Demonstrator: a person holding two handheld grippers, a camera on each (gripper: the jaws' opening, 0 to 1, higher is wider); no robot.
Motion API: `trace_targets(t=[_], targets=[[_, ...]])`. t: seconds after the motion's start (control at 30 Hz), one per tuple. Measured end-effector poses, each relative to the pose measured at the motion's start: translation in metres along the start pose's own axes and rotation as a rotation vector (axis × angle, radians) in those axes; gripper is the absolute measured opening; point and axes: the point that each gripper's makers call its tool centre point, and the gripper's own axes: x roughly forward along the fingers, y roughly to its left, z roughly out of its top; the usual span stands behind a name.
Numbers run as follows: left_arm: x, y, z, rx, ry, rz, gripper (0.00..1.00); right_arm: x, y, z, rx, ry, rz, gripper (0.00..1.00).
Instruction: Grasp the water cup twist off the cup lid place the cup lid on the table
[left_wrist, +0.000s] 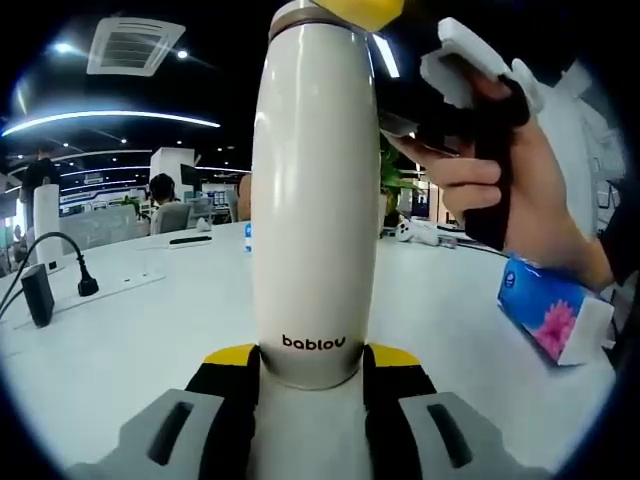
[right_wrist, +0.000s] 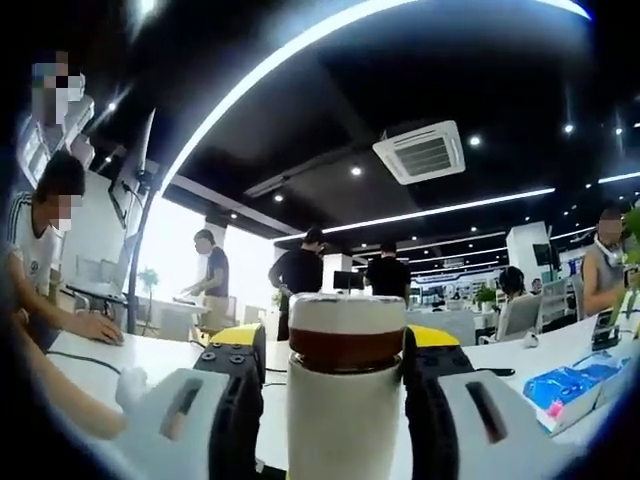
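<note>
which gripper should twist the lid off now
Right. The right gripper already brackets the water cup's top at the cup lid, so it can likely turn it. The left gripper clamps the cup's base on the table, better for holding it steady.

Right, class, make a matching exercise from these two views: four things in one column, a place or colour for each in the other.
Things:
1. cup body
2. cup lid
3. tissue pack
4. power plug

Descriptions:
A. blue, with a pink flower
B. cream, gripped low by the left gripper
C. black, lying on the white table
D. between the right gripper fingers

Pairs: 1-B, 2-D, 3-A, 4-C
</note>
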Motion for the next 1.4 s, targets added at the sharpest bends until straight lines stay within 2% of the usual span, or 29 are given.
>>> trace_targets(t=[0.23, 0.93, 1.1, 1.4], targets=[[0.0, 0.0, 0.0, 0.0, 0.0, -0.003, 0.43, 0.002, -0.004, -0.006, 0.001, 0.02, -0.016, 0.54], [0.0, 0.0, 0.0, 0.0, -0.001, -0.003, 0.43, 0.001, -0.01, 0.015, 0.01, -0.054, 0.0, 0.47], [0.0, 0.0, 0.001, 0.001, -0.001, -0.003, 0.43, 0.002, -0.004, 0.015, 0.008, -0.057, 0.042, 0.47], [0.0, 0.0, 0.0, 0.001, 0.0, -0.004, 0.42, 0.002, -0.002, 0.014, 0.071, -0.084, 0.2, 0.47]])
